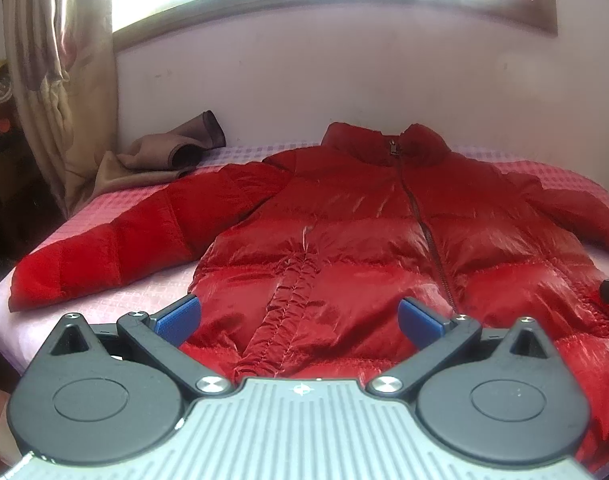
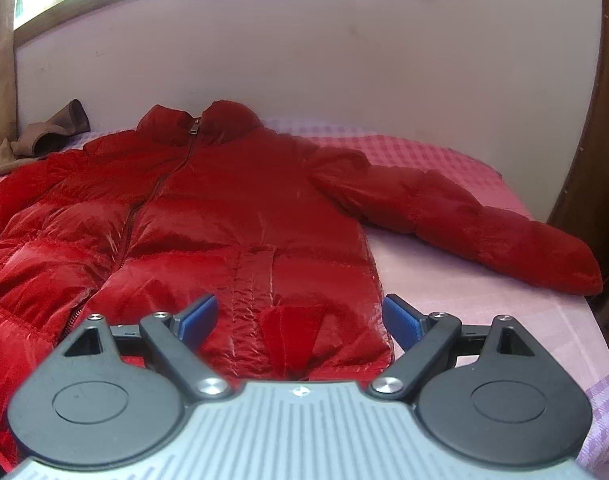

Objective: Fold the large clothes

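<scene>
A shiny red puffer jacket (image 1: 344, 232) lies flat and zipped on the pink checked bed (image 1: 116, 300), collar toward the wall, both sleeves spread out. It also shows in the right wrist view (image 2: 232, 208). My left gripper (image 1: 300, 320) is open, jaws wide, hovering over the jacket's bottom hem at its left half. My right gripper (image 2: 300, 318) is open over the hem at the jacket's right half, holding nothing. The left sleeve (image 1: 104, 248) and the right sleeve (image 2: 484, 224) rest on the bed.
A brown garment (image 1: 164, 156) lies crumpled at the bed's far left corner beside a curtain (image 1: 60, 80). A white wall (image 1: 344, 72) with a window stands behind the bed. A dark wooden door frame (image 2: 592, 160) stands at the right.
</scene>
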A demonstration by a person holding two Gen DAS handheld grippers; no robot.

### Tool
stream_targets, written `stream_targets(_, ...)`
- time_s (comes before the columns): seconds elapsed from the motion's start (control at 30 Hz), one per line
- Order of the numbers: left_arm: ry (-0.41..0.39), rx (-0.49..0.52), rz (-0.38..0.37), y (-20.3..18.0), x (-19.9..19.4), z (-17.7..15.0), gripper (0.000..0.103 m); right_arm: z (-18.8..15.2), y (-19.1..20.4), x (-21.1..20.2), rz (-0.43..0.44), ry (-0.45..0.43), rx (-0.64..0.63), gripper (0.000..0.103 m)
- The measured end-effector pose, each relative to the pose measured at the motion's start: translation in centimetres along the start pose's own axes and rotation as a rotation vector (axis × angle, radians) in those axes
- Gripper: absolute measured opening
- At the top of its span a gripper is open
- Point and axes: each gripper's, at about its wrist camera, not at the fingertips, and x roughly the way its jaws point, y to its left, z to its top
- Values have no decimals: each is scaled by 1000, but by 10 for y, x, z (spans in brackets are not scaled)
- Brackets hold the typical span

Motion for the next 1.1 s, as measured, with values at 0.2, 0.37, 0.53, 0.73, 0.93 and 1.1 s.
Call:
stream_targets(0.2, 4, 2, -1, 2, 2, -1, 103, -1, 3, 3, 2, 7, -9, 90)
stream_targets(0.37, 7, -4, -2, 2, 1, -1, 103, 0, 3, 2, -3, 6, -7, 90)
stream_targets(0.53, 3, 2, -4, 1, -1, -1, 103, 1, -2, 3, -8, 5, 5, 90)
stream_targets(0.73, -4, 13, -3, -4, -4, -1, 103, 1, -4, 4, -11, 4, 7, 90)
stream_targets(0.93, -3, 23, 0, -7, 0, 1, 103, 4, -8, 11, -7, 9, 9, 90)
stream_targets(1.1, -4, 25, 6, -7, 6, 5, 103, 9, -12, 19, -9, 15, 9, 90)
